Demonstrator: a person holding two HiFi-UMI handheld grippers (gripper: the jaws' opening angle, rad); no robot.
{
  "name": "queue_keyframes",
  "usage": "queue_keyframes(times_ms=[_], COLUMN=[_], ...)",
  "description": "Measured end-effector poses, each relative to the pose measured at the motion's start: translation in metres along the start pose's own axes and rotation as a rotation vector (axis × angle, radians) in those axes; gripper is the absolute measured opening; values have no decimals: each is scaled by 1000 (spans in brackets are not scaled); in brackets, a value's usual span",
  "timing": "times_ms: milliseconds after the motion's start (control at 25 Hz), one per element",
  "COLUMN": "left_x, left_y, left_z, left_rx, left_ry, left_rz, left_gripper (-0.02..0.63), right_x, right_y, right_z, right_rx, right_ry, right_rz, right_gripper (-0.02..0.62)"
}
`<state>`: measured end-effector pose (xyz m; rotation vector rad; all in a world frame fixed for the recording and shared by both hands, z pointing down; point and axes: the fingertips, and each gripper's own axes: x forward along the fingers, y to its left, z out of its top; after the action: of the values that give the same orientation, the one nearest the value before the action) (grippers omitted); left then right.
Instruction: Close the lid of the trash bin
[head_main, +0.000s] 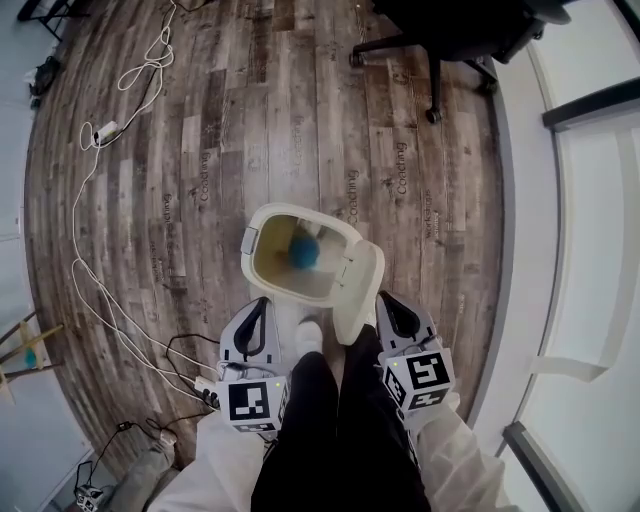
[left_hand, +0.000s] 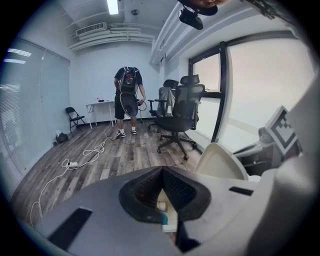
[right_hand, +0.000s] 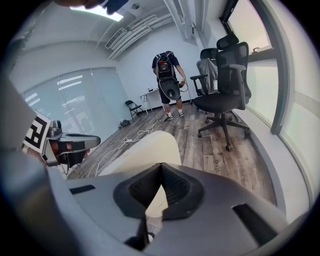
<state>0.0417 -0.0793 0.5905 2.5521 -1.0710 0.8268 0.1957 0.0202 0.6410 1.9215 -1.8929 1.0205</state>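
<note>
The cream trash bin (head_main: 268, 262) stands open on the wood floor just ahead of my feet. A blue object (head_main: 305, 252) lies inside it. Its lid (head_main: 358, 292) hangs tipped back on the bin's right side. My left gripper (head_main: 262, 304) hovers at the bin's near left edge, jaws shut and empty. My right gripper (head_main: 386, 299) is just right of the lid, also shut and empty. The lid (left_hand: 220, 162) rises right of the left gripper (left_hand: 162, 170) in the left gripper view. In the right gripper view the lid (right_hand: 145, 153) fills the space straight ahead of the right gripper (right_hand: 160, 165).
A black office chair (head_main: 441, 42) stands at the far right by the window wall. White cables (head_main: 96, 190) trail along the left floor. A person with a backpack (left_hand: 128, 98) stands far across the room near more chairs (left_hand: 180, 116). My legs and a white shoe (head_main: 308, 336) are between the grippers.
</note>
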Motion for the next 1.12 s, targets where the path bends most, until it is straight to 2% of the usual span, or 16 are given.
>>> queue_keyframes(times_ms=[480,720,1120], left_x=[-9,-10,-9], left_y=[26,40,71], left_z=[-16,-20,-31], left_rx=[-41,-54,-117], left_ry=[14,8,-2], left_rz=[37,23,60], left_gripper=[5,5,5], right_x=[20,44,89], right_y=[18,52,86], right_z=[9,16,18], right_rx=[-14,-72,-159], right_ry=[9,28,67], right_rz=[26,84,154], right_gripper=[23,23,23])
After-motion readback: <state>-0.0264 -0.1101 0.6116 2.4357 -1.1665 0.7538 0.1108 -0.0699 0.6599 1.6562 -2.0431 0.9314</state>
